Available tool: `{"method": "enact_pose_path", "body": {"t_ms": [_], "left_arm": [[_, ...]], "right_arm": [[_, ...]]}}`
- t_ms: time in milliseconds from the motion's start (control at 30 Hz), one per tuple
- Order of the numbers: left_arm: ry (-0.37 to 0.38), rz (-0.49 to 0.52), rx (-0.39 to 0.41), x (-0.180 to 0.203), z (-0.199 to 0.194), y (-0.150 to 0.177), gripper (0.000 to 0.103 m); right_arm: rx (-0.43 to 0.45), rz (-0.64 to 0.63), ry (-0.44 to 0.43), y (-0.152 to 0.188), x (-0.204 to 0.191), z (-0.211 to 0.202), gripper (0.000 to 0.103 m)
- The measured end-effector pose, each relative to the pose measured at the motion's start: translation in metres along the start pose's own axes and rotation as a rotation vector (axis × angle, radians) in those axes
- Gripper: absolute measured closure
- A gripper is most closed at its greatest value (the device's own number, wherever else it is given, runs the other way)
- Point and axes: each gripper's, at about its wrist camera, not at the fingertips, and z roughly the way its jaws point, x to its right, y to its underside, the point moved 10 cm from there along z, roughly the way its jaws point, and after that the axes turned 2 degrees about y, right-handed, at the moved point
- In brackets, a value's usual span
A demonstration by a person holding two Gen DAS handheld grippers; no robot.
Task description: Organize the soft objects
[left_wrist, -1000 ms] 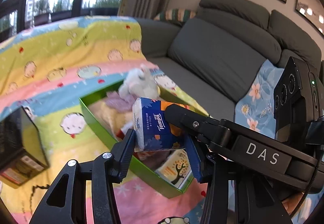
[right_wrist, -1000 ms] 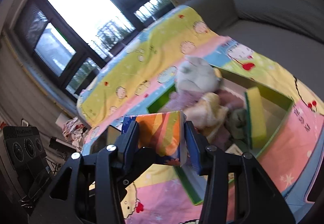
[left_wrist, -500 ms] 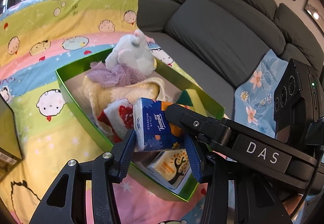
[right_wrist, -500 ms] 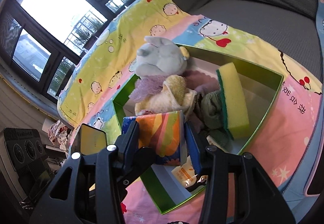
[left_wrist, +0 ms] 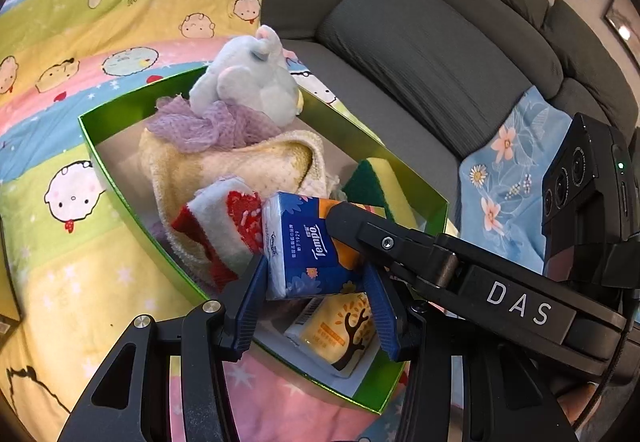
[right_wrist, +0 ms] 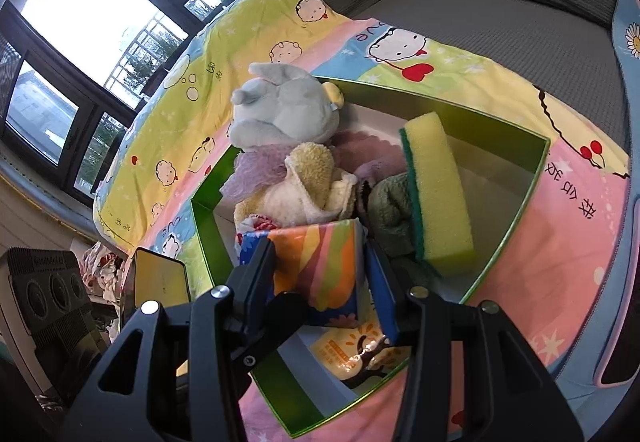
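Note:
A blue and orange tissue pack (left_wrist: 304, 242) (right_wrist: 320, 262) hangs just above the near end of a green box (left_wrist: 120, 194) (right_wrist: 508, 226). My left gripper (left_wrist: 314, 274) is shut on it, and my right gripper (right_wrist: 318, 258) is shut on the same pack from the other side. Under it in the box lies a yellow tissue pack (left_wrist: 336, 334). The box also holds a grey plush toy (left_wrist: 248, 82), a purple mesh cloth (left_wrist: 200, 122), a yellow towel (left_wrist: 248, 166), a red and white cloth (left_wrist: 224, 226), a green cloth (right_wrist: 388, 210) and a yellow sponge (right_wrist: 436, 186).
The box rests on a cartoon-print blanket (left_wrist: 80, 242) spread over a grey sofa (left_wrist: 440, 62). A blue floral cloth (left_wrist: 508, 170) lies at the right. A black box (right_wrist: 160, 278) stands beyond the blanket's left edge. Windows (right_wrist: 80, 2) are behind.
Both grippers have come down and closer to the green box, still holding the tissue pack between them. The pack now hangs over the box's near end.

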Motion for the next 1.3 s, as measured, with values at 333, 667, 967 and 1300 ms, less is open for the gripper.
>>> {"method": "enact_pose_path", "body": {"t_ms": [333,667,967,1300], "left_arm": [[0.016,-0.021,-0.023,-0.002,0.007,-0.001,0.054],[0.004,-0.023,-0.029,-0.004,0.008,0.0,0.054],[-0.054,0.005,-0.016,0.0,-0.004,0.003,0.054],[-0.168,0.043,0.108,-0.001,-0.058,0.0,0.03]], "right_arm": [[0.005,-0.002,0.025,-0.006,0.002,0.003,0.058],[0.006,-0.008,0.042,-0.007,0.004,0.003,0.059],[0.024,-0.031,0.096,-0.006,0.005,-0.002,0.055],[0.12,-0.064,0.079,-0.011,-0.011,-0.028,0.028]]}}
